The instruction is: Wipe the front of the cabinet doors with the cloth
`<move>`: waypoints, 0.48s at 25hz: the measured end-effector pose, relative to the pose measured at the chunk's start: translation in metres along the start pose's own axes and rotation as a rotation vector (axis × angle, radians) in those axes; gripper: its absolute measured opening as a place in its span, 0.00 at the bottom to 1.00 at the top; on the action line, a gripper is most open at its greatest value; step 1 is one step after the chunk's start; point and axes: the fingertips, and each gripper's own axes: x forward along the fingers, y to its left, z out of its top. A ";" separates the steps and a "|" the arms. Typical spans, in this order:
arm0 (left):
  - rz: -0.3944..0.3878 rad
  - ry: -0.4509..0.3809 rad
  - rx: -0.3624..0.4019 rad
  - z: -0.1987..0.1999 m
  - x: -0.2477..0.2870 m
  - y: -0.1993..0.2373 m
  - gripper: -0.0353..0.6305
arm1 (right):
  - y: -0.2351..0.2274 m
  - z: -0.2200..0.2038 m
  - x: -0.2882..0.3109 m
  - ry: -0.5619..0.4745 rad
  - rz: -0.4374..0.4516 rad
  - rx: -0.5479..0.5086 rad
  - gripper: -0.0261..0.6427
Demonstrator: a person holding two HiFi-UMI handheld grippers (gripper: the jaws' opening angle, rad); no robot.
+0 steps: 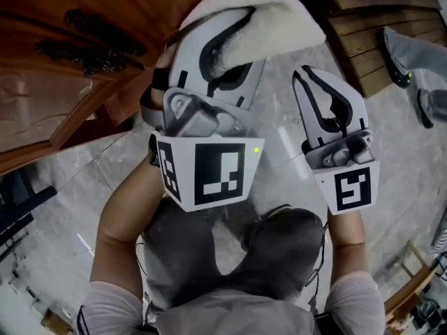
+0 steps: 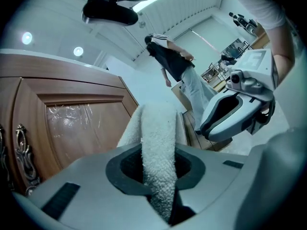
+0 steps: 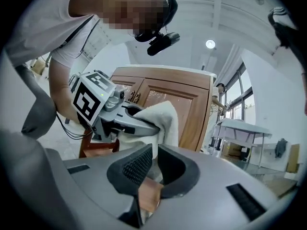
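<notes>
A white fluffy cloth (image 1: 276,19) is clamped in my left gripper (image 1: 227,40), which is shut on it close to the brown wooden cabinet door (image 1: 70,68). In the left gripper view the cloth (image 2: 156,138) runs up between the jaws of the left gripper (image 2: 160,181), with the door panel (image 2: 76,128) to the left. My right gripper (image 1: 307,75) hangs to the right of the cloth with its jaws together and nothing in them. The right gripper view looks past the right gripper (image 3: 153,159) at the left gripper (image 3: 129,123), the cloth (image 3: 165,116) and the cabinet (image 3: 192,104).
An ornate dark metal handle (image 1: 91,47) sits on the door. A wooden platform (image 1: 363,40) lies at the top right, with another person's legs (image 1: 412,54) beside it. My knees (image 1: 279,243) are over the pale marble floor (image 1: 63,187). A white table (image 3: 242,128) stands further off.
</notes>
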 end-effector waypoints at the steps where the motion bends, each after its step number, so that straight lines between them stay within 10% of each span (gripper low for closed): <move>1: -0.005 0.017 -0.003 0.000 0.000 0.002 0.19 | -0.001 0.004 0.002 0.003 0.009 0.019 0.13; 12: -0.092 0.169 -0.100 0.041 -0.027 0.023 0.19 | -0.003 0.079 0.006 0.087 0.060 0.107 0.13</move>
